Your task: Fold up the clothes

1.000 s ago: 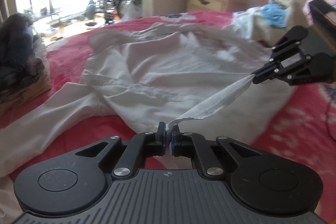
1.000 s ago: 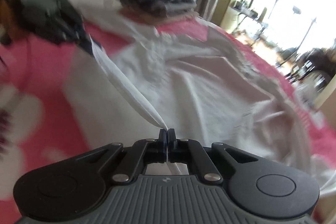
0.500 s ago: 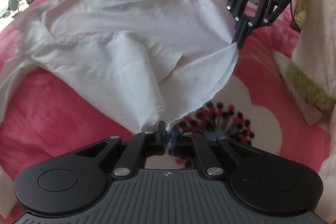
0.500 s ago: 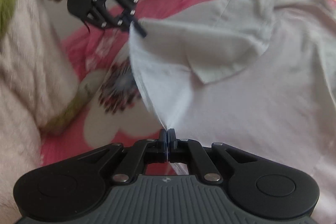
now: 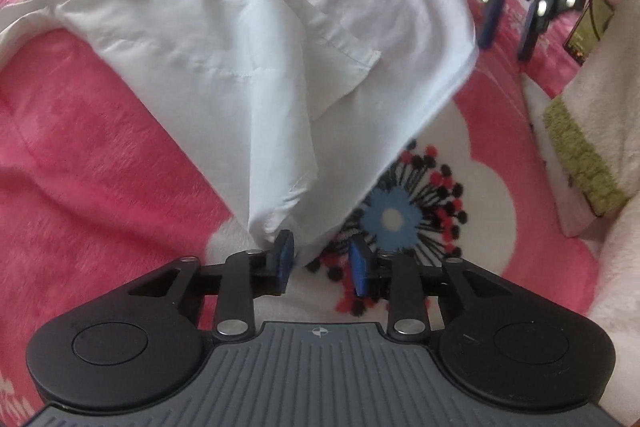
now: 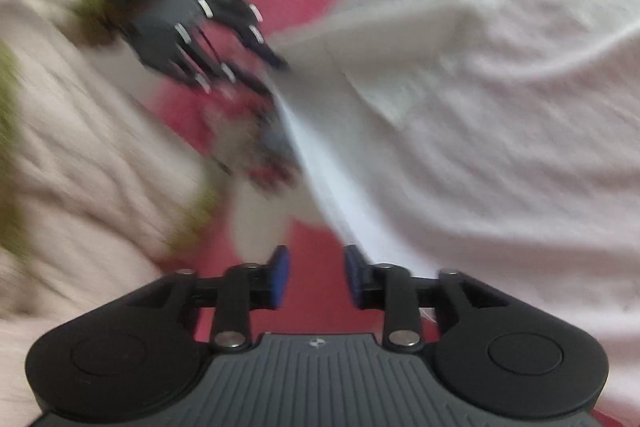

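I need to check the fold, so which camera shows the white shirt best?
The left wrist view: the white shirt is sharp there, showing seams, creases and its folded-over edge on the pink blanket. The right wrist view shows the shirt large but motion-blurred, so its edges are hard to judge.

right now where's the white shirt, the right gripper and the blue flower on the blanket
white shirt (image 5: 248, 39), left wrist view, on its creased middle
right gripper (image 5: 508, 23), left wrist view, midway between its open fingertips
blue flower (image 5: 394, 219), left wrist view, on its pale centre
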`<act>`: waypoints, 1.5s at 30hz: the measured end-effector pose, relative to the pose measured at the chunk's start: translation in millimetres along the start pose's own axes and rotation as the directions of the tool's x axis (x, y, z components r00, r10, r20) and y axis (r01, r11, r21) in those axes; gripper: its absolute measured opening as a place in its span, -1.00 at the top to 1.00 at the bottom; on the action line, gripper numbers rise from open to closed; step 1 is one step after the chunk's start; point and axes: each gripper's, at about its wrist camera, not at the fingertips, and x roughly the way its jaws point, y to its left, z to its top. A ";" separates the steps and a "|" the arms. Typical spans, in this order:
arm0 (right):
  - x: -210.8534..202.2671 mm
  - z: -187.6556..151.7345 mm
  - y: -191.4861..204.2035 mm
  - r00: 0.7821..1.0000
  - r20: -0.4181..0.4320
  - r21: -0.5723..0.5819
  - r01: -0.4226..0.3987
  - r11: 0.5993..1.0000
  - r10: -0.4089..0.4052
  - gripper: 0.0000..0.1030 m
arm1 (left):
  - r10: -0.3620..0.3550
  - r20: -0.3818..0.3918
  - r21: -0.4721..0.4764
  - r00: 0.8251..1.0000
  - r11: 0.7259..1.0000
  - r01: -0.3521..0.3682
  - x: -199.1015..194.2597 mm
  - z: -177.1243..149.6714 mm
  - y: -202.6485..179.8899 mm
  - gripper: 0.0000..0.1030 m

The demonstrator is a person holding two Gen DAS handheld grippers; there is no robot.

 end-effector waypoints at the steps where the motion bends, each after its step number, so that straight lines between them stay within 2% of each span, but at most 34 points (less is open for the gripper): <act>1: -7.3 5.0 -2.3 0.998 0.051 0.026 -0.022 0.999 0.020 0.19 | -0.017 0.005 -0.013 1.000 1.000 0.017 -3.4 -0.7 1.1 0.39; 4: -16.0 20.2 -23.8 0.986 0.169 0.153 -0.039 0.987 0.013 0.14 | -0.080 0.014 -0.048 0.997 0.996 0.081 -9.6 1.3 3.0 0.34; 6: -16.7 29.7 -38.4 0.977 0.213 0.228 -0.015 0.974 -0.034 0.14 | -0.111 -0.006 -0.037 0.994 0.993 0.111 -9.9 1.6 -1.6 0.33; 9: 1.3 38.4 -57.0 0.976 0.194 0.315 0.034 0.948 -0.100 0.15 | -0.128 -0.044 -0.008 0.991 0.992 0.128 -6.3 -3.5 -9.8 0.33; 11: 14.8 40.4 -64.0 0.975 0.193 0.355 0.034 0.934 -0.108 0.16 | -0.118 -0.048 -0.008 0.992 0.993 0.118 -3.6 -6.2 -11.5 0.33; 14: 34.5 41.5 -71.6 0.974 0.204 0.404 0.013 0.915 -0.104 0.37 | -0.099 -0.014 -0.056 0.995 0.994 0.098 -2.6 -7.3 -6.2 0.33; 16: 39.0 40.4 -70.6 0.970 0.218 0.416 0.007 0.909 -0.108 0.64 | -0.088 0.023 -0.104 0.996 0.990 0.090 -4.2 -5.0 -0.1 0.33; 19: 42.1 37.6 -68.9 0.968 0.227 0.432 -0.004 0.902 -0.104 0.88 | -0.073 0.057 -0.139 0.996 0.987 0.080 -4.2 -0.8 4.6 0.33; 21: 42.4 34.6 -66.3 0.969 0.224 0.433 -0.002 0.901 -0.106 0.93 | -0.069 0.052 -0.124 0.996 0.989 0.075 -2.7 2.2 4.1 0.33; 28: 27.8 21.8 -66.7 0.967 0.221 0.450 0.017 0.893 -0.129 0.96 | -0.083 0.006 -0.076 0.997 0.994 0.083 9.4 1.0 -6.9 0.33; 35: 12.0 8.8 -68.0 0.964 0.218 0.468 0.036 0.883 -0.155 0.98 | -0.109 -0.047 -0.067 0.993 0.992 0.106 12.7 -7.7 -13.2 0.33; 40: 5.8 -7.3 -67.5 0.962 0.172 0.459 0.113 0.881 -0.213 0.98 | -0.113 -0.063 -0.095 0.992 0.990 0.107 8.7 -14.1 -10.6 0.33; 45: 2.8 -14.7 -67.4 0.960 0.157 0.464 0.134 0.875 -0.230 0.98 | -0.091 -0.026 -0.169 0.996 0.982 0.085 -1.6 -16.0 5.0 0.33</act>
